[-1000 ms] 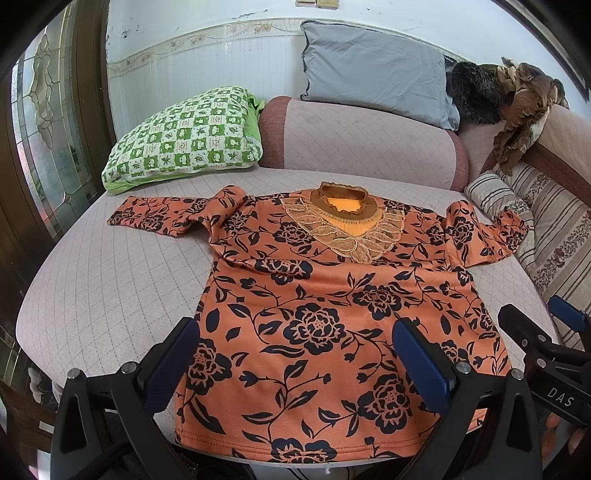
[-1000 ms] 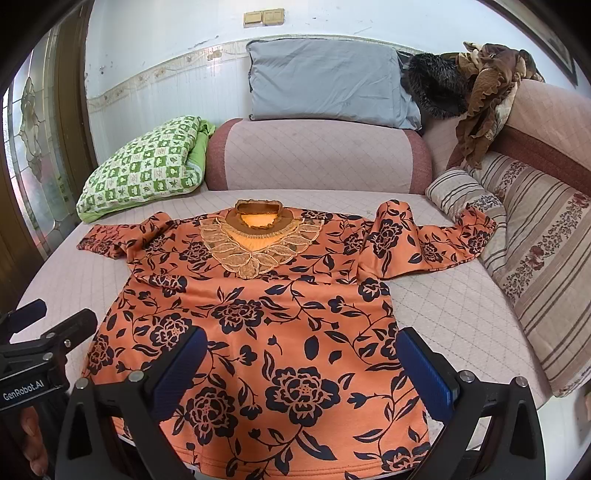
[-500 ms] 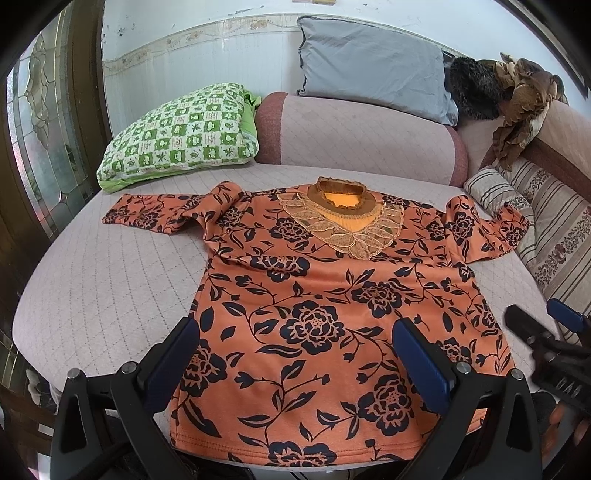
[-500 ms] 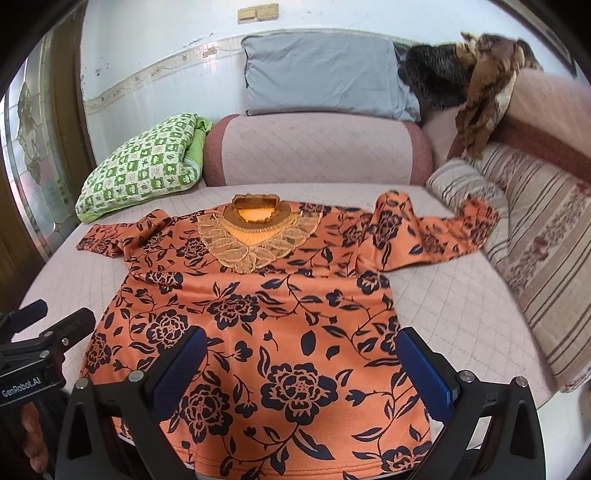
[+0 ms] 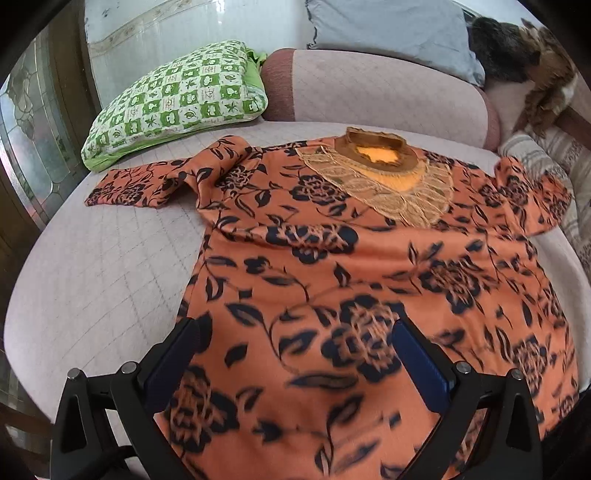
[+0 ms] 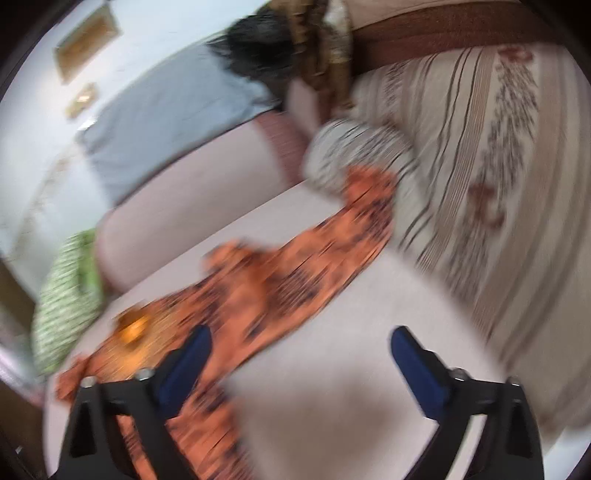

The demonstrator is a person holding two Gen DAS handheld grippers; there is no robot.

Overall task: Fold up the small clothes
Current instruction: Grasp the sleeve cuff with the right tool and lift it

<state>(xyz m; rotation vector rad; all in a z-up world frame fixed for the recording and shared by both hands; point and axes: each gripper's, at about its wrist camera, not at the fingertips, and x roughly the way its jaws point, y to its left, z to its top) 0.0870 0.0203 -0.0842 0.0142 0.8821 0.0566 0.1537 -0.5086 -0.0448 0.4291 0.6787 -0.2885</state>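
Note:
An orange top [image 5: 369,266] with black flowers and a lace collar lies flat on the quilted pink couch seat [image 5: 96,266], front up, both sleeves spread out. My left gripper [image 5: 295,350] hovers open over its lower left part, nothing between the blue pads. The right wrist view is blurred and tilted. There the same top [image 6: 258,288] stretches away, its right sleeve reaching the striped cushion [image 6: 480,184]. My right gripper [image 6: 299,354] hangs over bare seat beside the top's right edge. Its jaws are closing, with nothing between them.
A green checked pillow [image 5: 177,99] lies at the back left beside a pink bolster [image 5: 376,88]. A grey pillow [image 5: 391,33] leans on the wall, with dark and brown clothes [image 5: 532,62] at the back right. A dark wooden frame with glass [image 5: 33,140] bounds the left.
The left gripper has dropped closer to the top and moved forward over it. The right gripper has swung far to the right and rolled, from over the top's hem to beside its right sleeve.

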